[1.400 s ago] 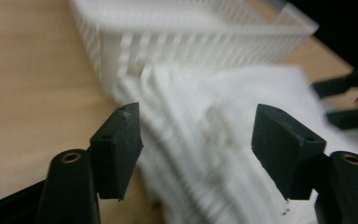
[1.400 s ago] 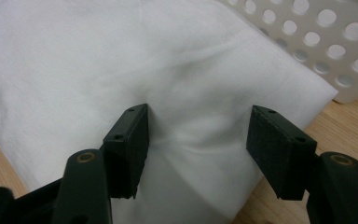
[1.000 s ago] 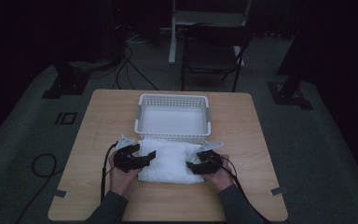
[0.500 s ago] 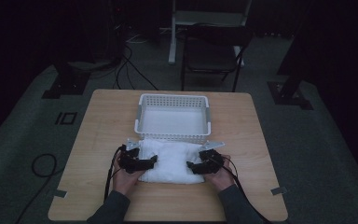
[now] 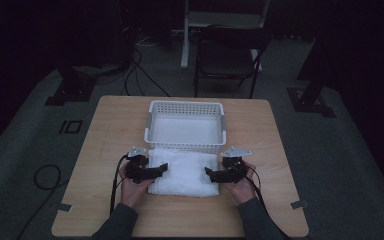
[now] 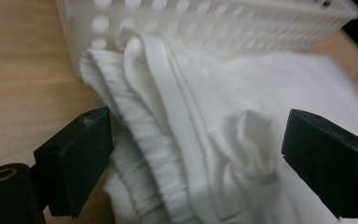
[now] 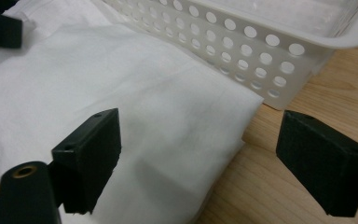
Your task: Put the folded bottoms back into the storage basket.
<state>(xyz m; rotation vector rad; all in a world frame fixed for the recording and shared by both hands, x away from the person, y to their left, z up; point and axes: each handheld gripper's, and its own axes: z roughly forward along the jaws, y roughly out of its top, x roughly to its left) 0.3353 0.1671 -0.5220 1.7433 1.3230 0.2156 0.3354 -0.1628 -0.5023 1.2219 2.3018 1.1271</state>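
Note:
A folded white cloth (image 5: 185, 172) lies on the wooden table (image 5: 105, 135), just in front of a white perforated basket (image 5: 186, 126). My left gripper (image 5: 159, 170) hovers open over the cloth's left end, where gathered, ribbed folds (image 6: 158, 154) lie between the jaws. At the cloth's right end my right gripper (image 5: 210, 174) is open too; one jaw stands over the smooth cloth (image 7: 121, 107), the other over bare wood. The basket wall (image 7: 242, 46) runs close behind the cloth. Nothing is clamped.
The basket (image 6: 205, 23) looks empty and touches the cloth's far edge. A dark chair (image 5: 230, 55) stands beyond the table, with cables (image 5: 140, 65) and stand bases on the grey floor. Tape marks sit at the table's near corners (image 5: 62, 206).
Both grippers have shifted slightly toward me along the cloth's ends. The left one, earlier beyond the cloth's left corner, now reaches over the cloth. The cloth lies as before.

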